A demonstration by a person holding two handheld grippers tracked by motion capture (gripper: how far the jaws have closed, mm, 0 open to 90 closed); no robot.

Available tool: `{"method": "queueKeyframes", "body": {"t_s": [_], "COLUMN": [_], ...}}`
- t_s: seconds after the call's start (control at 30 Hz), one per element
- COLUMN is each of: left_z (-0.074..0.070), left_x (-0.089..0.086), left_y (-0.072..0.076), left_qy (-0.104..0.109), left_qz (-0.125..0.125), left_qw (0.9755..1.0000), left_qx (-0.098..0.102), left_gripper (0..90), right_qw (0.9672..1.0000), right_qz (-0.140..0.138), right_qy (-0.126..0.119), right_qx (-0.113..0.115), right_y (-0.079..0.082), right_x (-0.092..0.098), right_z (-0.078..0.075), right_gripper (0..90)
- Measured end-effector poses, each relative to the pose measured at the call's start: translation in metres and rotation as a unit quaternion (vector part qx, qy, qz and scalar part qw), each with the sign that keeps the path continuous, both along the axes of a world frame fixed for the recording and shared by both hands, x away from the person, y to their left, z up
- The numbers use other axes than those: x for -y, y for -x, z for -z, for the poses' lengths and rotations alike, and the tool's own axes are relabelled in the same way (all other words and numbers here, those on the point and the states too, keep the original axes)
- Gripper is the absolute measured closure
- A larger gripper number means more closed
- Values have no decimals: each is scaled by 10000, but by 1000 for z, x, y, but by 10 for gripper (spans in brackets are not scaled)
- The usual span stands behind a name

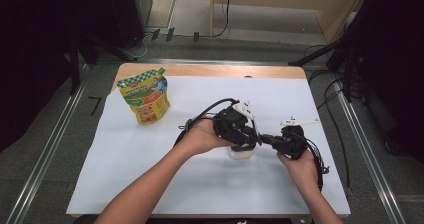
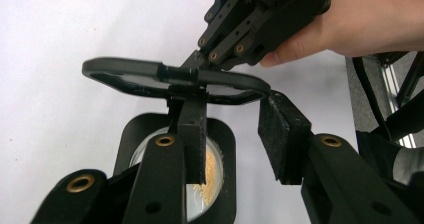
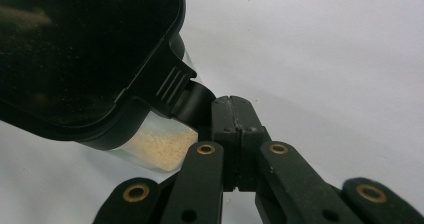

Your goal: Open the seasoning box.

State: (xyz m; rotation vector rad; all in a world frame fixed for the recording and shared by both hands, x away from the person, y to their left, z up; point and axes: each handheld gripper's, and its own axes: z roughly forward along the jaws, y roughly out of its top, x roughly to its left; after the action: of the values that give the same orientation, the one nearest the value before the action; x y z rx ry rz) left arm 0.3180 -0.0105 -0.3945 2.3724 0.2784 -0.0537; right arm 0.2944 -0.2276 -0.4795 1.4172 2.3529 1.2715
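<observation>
High view: both forearms come in from the bottom edge and meet just right of the table's (image 1: 150, 184) centre. The left hand (image 1: 200, 136) reaches in from about 7 o'clock, its left gripper (image 1: 245, 139) pointing down and to the right over a small clear container (image 1: 241, 154). The right hand (image 1: 300, 166) comes up from about 5 o'clock, and the right gripper (image 1: 265, 140) points level toward 9 o'clock, meeting the left one above the container. A yellow and green pouch (image 1: 146, 96) stands well apart at about 10 o'clock from the hands, near the table's far left corner.

The container stands on the white table cover. It is clear-walled with a black rim, and pale yellow granules (image 2: 212, 176) lie in its lower part. Its black-framed lid (image 2: 175, 79) is raised above the opening and tilted, with the open mouth showing below it in the left gripper view.

In the right gripper view the right gripper's fingers (image 3: 222, 129) are pressed together, pinching the black tab at the lid's edge. In the left gripper view the left gripper's fingers (image 2: 285, 134) are part spread: one pad (image 2: 195, 134) lies against the middle of the lid's near edge, the other stands apart at 3 o'clock from it, just beside the lid's corner.
</observation>
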Motion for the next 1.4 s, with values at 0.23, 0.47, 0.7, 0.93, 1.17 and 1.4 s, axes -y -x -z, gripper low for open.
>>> {"method": "queueKeyframes", "body": {"t_s": [0.23,0.47,0.7,0.93,1.17,1.4], "left_z": [3,7,6,2,2,8], "left_x": [13,23,16,-8,-36,-67], "left_y": [-4,-6,-7,-6,-5,-5], "left_qy": [121,84,69,210,380,339], "left_qz": [22,26,-67,-167,-252,-532], "left_qw": [9998,9998,9993,9988,9971,9935], "left_qx": [-137,-193,-356,-404,-604,-949], "left_gripper": [685,687,651,634,682,553], "right_qw": [10000,10000,10000,9999,9999,9997], "right_qz": [30,55,-41,35,-9,-244], "right_qy": [-35,-51,-47,-85,-161,-88], "right_qx": [-36,-45,11,63,-1,-3], "right_y": [0,0,1,12,34,60], "right_x": [0,0,2,13,15,1], "right_z": [0,1,-1,-10,-20,-24], "right_gripper": [900,900,900,899,859,780]}}
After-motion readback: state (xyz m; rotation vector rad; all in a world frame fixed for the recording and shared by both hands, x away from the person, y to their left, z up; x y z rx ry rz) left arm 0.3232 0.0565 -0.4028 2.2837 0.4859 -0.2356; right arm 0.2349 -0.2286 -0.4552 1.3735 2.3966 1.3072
